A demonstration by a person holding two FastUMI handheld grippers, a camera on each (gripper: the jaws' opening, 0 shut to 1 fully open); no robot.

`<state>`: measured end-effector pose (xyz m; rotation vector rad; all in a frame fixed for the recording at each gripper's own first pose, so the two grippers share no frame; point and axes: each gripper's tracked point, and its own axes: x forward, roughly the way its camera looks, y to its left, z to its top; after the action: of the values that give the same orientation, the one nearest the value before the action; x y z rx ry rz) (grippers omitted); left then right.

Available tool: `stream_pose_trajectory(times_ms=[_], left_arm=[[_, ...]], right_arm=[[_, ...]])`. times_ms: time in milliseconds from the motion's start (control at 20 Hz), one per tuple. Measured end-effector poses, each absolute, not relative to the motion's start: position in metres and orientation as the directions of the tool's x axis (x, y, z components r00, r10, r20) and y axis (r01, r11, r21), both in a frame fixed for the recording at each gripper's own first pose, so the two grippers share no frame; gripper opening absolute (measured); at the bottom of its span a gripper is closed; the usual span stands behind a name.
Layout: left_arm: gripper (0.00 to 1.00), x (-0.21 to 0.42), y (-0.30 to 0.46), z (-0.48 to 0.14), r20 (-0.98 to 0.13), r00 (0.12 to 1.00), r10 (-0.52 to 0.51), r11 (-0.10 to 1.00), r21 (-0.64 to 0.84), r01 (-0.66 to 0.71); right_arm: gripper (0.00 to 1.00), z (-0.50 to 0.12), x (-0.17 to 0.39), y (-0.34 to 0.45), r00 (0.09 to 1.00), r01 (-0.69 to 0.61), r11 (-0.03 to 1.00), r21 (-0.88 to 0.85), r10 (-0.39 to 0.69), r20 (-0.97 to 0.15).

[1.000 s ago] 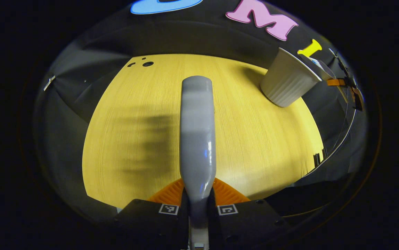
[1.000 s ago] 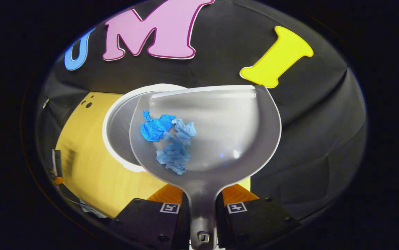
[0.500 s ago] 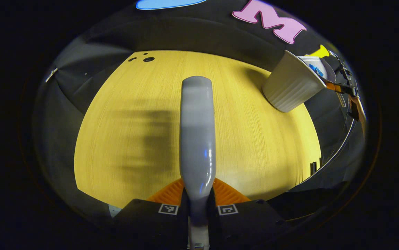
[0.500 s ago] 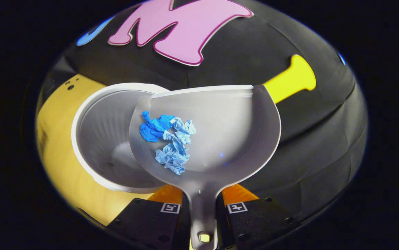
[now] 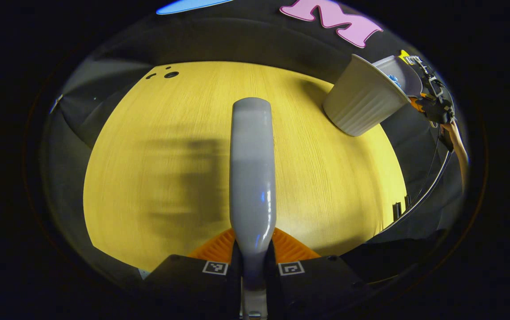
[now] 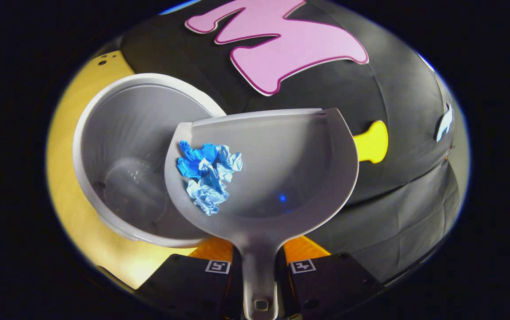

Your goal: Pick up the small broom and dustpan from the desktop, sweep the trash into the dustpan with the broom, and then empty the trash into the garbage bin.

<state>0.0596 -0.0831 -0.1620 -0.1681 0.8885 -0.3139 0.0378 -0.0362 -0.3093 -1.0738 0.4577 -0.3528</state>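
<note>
Right gripper is clamped on the dustpan handle, pan over the bin's right rim with the trash at its left side nearest the opening; left gripper grips the broom over the desk, bin far right.

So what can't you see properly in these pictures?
- Broom bristles: left gripper view, hidden under its own handle.
- Bin floor: right gripper view, partly covered by the dustpan.
- Paper in the dustpan: left gripper view, too small to make out.
- Right hand-held gripper: left gripper view, tiny at the edge.
</note>
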Motion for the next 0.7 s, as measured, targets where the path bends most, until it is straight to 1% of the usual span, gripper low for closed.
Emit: stream_pose_trajectory(times_ms=[150, 350, 400, 450, 550, 700], left_arm=[[0.27, 0.058, -0.085, -0.165, -0.738, 0.579, -0.346, 0.938, -0.281, 0.203], [0.27, 0.057, -0.085, -0.166, -0.739, 0.578, -0.348, 0.937, -0.285, 0.200], [0.30, 0.057, -0.085, -0.167, -0.739, 0.577, -0.346, 0.938, -0.284, 0.199], [0.27, 0.057, -0.085, -0.167, -0.740, 0.577, -0.346, 0.938, -0.284, 0.198], [0.27, 0.055, -0.085, -0.169, -0.743, 0.573, -0.346, 0.938, -0.285, 0.197], [0.27, 0.055, -0.084, -0.173, -0.748, 0.566, -0.346, 0.938, -0.286, 0.196]], right_arm=[[0.34, -0.302, 0.040, -0.031, 0.864, 0.056, 0.340, -0.939, -0.488, -0.125], [0.34, -0.295, 0.040, -0.029, 0.881, 0.055, 0.239, -0.969, -0.469, -0.066], [0.34, -0.294, 0.039, -0.027, 0.884, 0.057, 0.206, -0.977, -0.465, -0.046], [0.34, -0.291, 0.038, -0.027, 0.889, 0.059, 0.165, -0.985, -0.458, -0.024], [0.34, -0.280, 0.030, -0.029, 0.899, 0.060, 0.089, -0.994, -0.437, 0.015], [0.34, -0.266, 0.017, -0.043, 0.901, 0.066, 0.037, -0.997, -0.432, 0.043]])
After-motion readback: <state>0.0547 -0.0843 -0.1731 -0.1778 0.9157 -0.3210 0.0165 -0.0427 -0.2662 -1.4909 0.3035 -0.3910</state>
